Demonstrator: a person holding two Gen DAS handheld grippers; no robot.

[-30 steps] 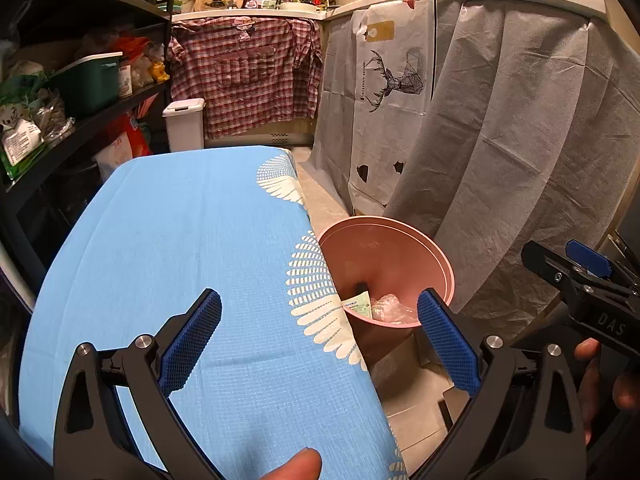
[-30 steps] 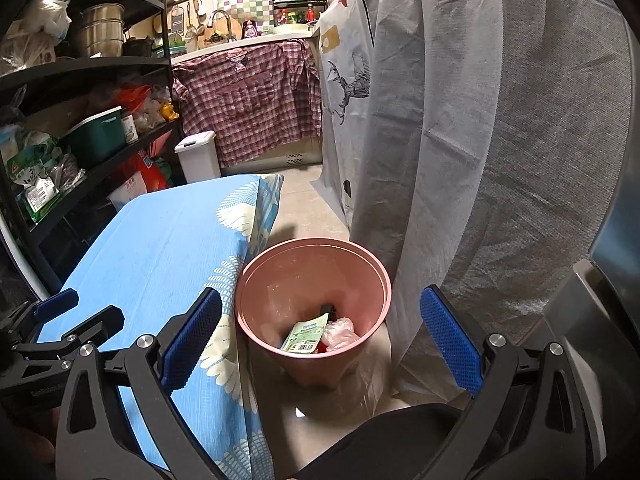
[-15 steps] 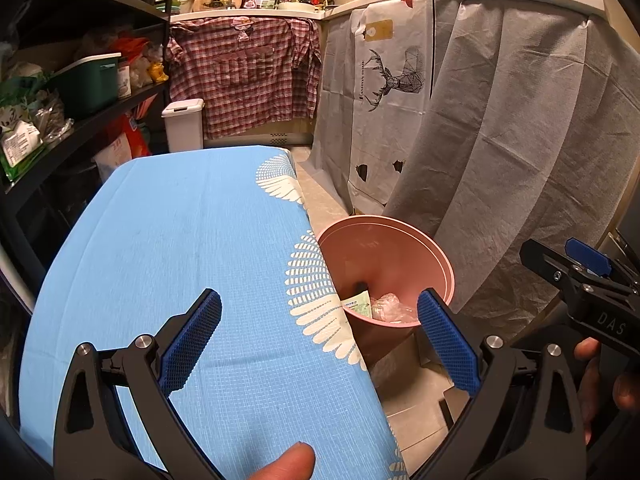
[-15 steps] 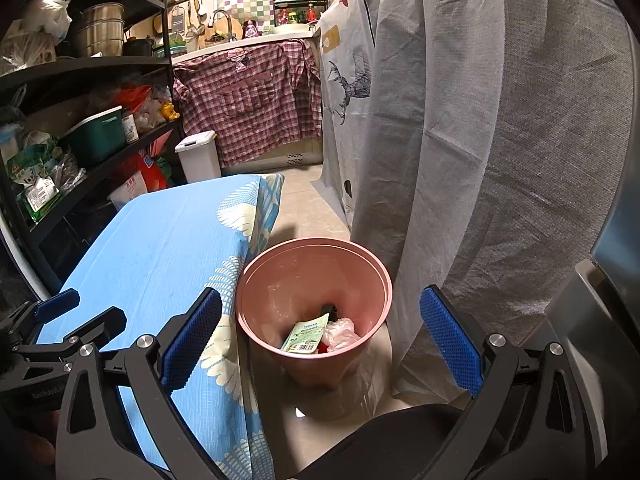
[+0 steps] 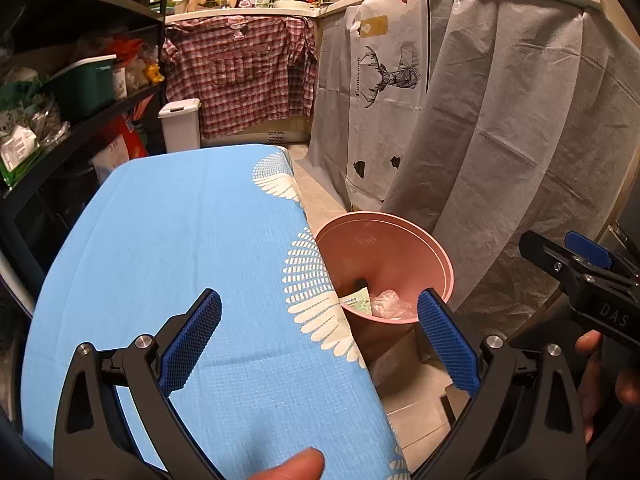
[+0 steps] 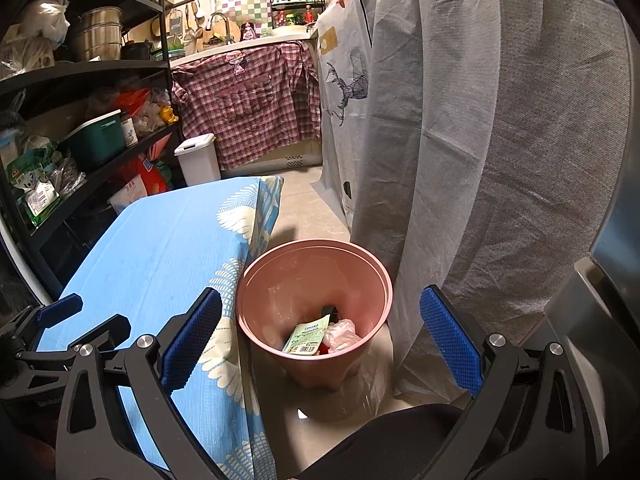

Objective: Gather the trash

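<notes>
A pink trash bin stands on the floor beside the blue-clothed table. Inside it lie a green wrapper and crumpled clear plastic. The bin also shows in the left wrist view, with the wrapper partly hidden by the table edge. My left gripper is open and empty above the table's near right edge. My right gripper is open and empty, above and in front of the bin. The right gripper's body shows at the right of the left wrist view.
Grey cloth hangs over a counter to the right of the bin. Dark shelves with containers stand left of the table. A small white bin and a plaid shirt are at the back. A black chair is in front.
</notes>
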